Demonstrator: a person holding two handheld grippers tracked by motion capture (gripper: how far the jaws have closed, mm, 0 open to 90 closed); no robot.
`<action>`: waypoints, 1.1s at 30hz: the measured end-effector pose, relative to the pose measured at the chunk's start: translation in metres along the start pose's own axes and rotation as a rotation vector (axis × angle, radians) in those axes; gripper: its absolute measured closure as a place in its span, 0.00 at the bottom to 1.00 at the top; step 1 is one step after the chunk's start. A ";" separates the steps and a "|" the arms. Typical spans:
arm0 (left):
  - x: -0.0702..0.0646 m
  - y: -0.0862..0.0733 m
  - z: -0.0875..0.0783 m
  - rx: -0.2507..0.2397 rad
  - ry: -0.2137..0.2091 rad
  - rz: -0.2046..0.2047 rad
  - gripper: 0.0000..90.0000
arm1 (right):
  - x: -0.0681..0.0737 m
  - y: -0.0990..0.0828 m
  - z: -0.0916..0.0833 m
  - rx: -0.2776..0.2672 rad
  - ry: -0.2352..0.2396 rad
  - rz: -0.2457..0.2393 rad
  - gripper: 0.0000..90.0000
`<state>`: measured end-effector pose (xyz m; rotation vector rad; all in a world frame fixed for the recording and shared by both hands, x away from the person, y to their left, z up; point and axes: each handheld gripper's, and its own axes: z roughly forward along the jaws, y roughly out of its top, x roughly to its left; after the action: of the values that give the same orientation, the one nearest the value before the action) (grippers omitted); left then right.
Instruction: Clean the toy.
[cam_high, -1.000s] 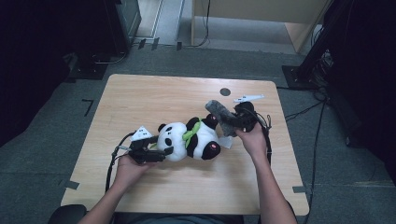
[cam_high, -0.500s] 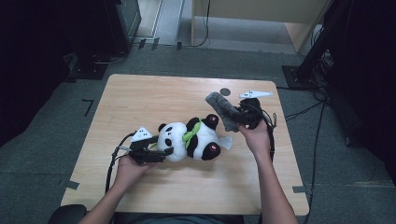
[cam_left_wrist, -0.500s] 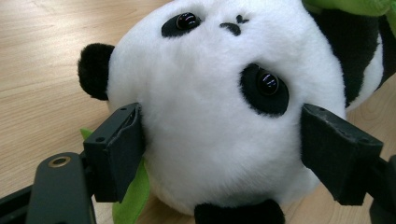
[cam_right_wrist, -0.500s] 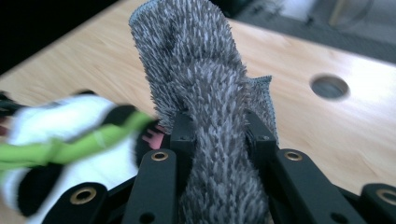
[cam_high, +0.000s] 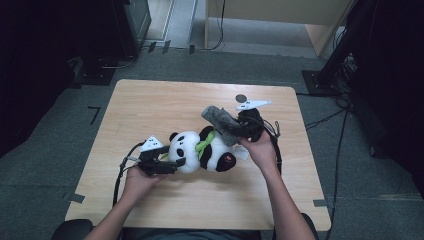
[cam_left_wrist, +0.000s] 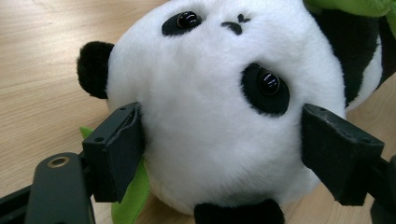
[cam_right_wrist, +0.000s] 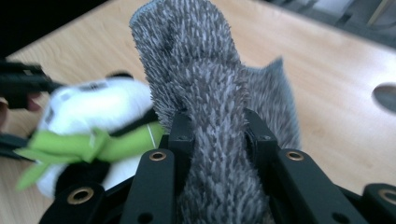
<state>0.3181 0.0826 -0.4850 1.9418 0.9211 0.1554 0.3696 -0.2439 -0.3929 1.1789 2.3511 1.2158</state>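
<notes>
Your left gripper has its jaws clamped on the head of the panda plush, which lies mid-surface. Your right gripper pinches the grey fuzzy cloth tight, holding it up off the surface just above the panda's body.

Table: we see the table evenly lit from above, bright against a dim floor and near-black corners in the high view.
Shadows: soft and short, we find them close under the panda and the hands.
Glare: small highlights sit on the panda's eyes in the left gripper view.
Sharpness: we get crisp fur there; the high view is soft.
Blur: in the right gripper view the cloth is sharp, while the panda and far tabletop smear.
</notes>
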 end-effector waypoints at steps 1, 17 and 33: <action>0.000 0.000 0.000 -0.003 -0.002 -0.008 0.20 | -0.001 -0.002 0.004 0.015 0.004 0.006 0.77; 0.001 0.001 0.000 -0.003 -0.005 -0.012 0.21 | -0.039 -0.017 -0.003 0.027 -0.015 0.137 0.77; 0.001 0.000 0.001 -0.006 -0.008 -0.003 0.20 | -0.061 -0.027 -0.012 0.055 -0.112 0.171 0.78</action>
<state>0.3191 0.0830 -0.4861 1.9345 0.9172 0.1484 0.3882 -0.3056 -0.4147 1.4524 2.2537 1.1113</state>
